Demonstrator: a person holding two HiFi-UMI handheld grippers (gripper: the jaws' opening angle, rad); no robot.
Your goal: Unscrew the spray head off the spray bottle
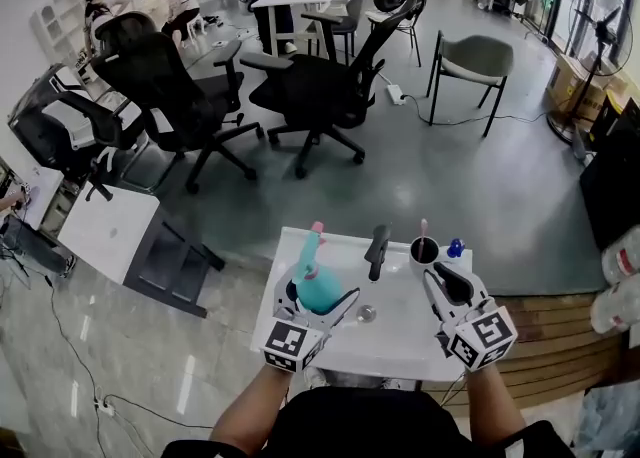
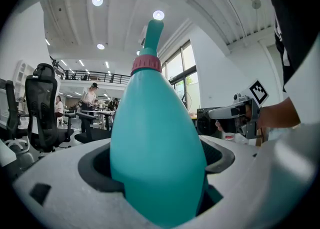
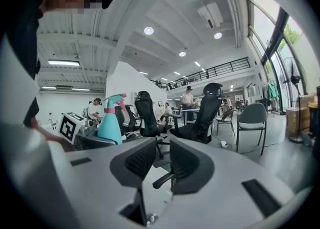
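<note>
At the white table (image 1: pixel 400 331), your left gripper (image 1: pixel 320 296) is clamped around the belly of the teal bottle (image 1: pixel 316 284), holding it upright near the table's left side. In the left gripper view, the 2 dark pads hug the bottle (image 2: pixel 155 143) on either flank. The pink collar (image 2: pixel 146 64) and the spray head (image 2: pixel 152 32) rise clear above them. The head looks fully seated, so the unscrewing seems not yet begun.

Your right gripper (image 1: pixel 450 276) waits well apart on the right, near a cup (image 1: pixel 424 249). Its jaws stand a little apart with nothing between them; only distant chairs show through the gap in the right gripper view (image 3: pixel 161 160).

Advice for this step:

1. Keep the left grip low and firm on the body, because the smooth, tapered plastic may slip or spin once torque arrives.
2. Bring the right gripper across and take the pink collar, not the thin neck or trigger above it, which would likely flex or give little purchase.
3. Square the jaws to the collar before closing.
4. Turn in short strokes, regripping between them, while the left holds the bottle vertical.
5. Lift the head straight up only once it turns freely, as a dip tube probably trails below.
</note>
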